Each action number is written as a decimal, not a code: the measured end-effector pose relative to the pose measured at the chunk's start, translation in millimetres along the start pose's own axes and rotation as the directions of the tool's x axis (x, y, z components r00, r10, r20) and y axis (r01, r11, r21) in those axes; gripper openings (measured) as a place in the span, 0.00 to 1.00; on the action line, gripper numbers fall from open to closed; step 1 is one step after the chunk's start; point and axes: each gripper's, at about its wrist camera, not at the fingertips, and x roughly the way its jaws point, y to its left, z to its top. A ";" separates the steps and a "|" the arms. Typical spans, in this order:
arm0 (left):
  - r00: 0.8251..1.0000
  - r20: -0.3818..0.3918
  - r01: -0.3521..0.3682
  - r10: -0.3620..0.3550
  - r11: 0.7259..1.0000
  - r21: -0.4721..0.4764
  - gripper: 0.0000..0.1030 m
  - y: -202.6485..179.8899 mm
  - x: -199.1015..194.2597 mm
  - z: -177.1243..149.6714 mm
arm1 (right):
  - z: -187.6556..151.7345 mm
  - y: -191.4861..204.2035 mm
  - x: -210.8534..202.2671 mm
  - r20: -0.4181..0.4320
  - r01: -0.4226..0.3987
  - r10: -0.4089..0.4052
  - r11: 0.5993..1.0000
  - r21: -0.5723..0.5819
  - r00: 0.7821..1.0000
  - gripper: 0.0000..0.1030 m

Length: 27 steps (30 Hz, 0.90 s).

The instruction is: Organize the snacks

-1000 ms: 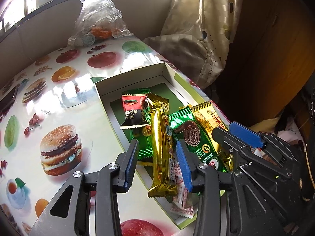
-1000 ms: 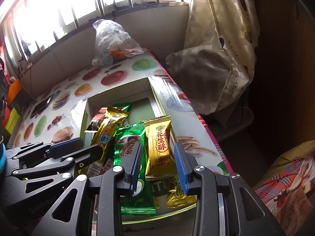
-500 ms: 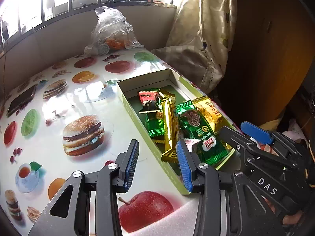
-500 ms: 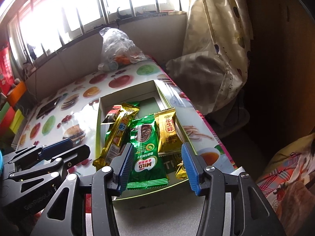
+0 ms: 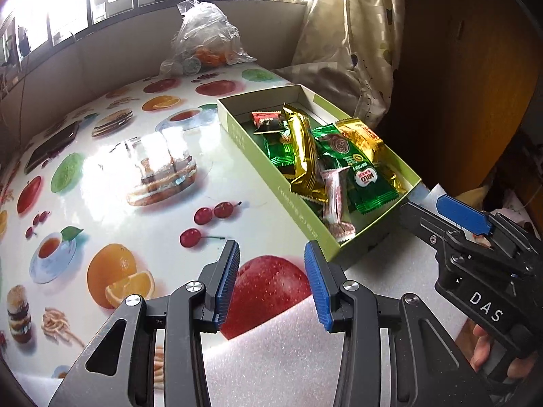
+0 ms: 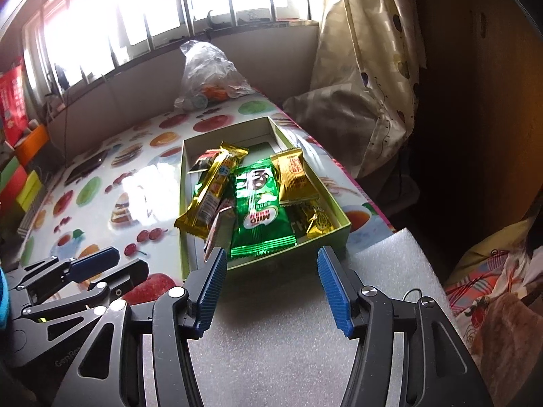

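Observation:
A shallow green box (image 5: 258, 159) lies on the fruit-print table with several snacks in it: a long gold bar (image 5: 302, 149), a green Milo packet (image 5: 359, 173), a golden packet (image 5: 363, 137) and a red and black packet (image 5: 268, 120). My left gripper (image 5: 270, 247) is open and empty over a printed apple, short of the box's near corner. My right gripper (image 6: 272, 252) hovers just before the box's near end (image 6: 288, 257); its jaws are opening with nothing between them. The Milo packet (image 6: 259, 210) lies straight ahead of it. The left gripper (image 6: 112, 264) shows at lower left.
A clear plastic bag (image 5: 203, 44) with oranges sits at the table's far end. A dark phone (image 5: 51, 146) lies far left. White foam sheet (image 6: 373, 271) covers the near edge. A curtain (image 6: 366, 68) hangs right, beyond the table edge.
Both grippers have drawn back from over the box toward the near table edge. The right jaws have widened, and the golden packet that was between them now lies in the box.

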 end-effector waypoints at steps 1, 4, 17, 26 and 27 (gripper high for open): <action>1.000 0.004 -0.007 0.007 1.000 0.003 0.40 -0.4 -0.8 -4.0 | -3.5 0.2 -0.4 -0.003 0.005 -0.005 1.000 -0.005 1.000 0.54; 1.000 -0.008 -0.017 0.017 1.000 0.006 0.40 0.6 1.3 -14.8 | -14.6 0.7 -1.5 -0.012 0.009 -0.009 1.000 -0.010 1.000 0.54; 0.998 -0.057 -0.020 0.020 1.000 0.013 0.40 -0.9 15.3 -40.0 | -42.0 -0.9 15.1 -0.087 0.067 -0.068 0.998 -0.013 0.994 0.54; 0.999 -0.048 -0.005 0.005 1.000 -0.009 0.41 2.0 17.0 -41.5 | -49.8 2.6 21.1 -0.080 0.106 -0.109 0.994 -0.039 0.991 0.58; 0.999 -0.048 -0.002 0.002 1.000 -0.013 0.41 2.9 17.0 -41.6 | -50.0 3.0 21.2 -0.077 0.109 -0.112 0.993 -0.041 0.991 0.58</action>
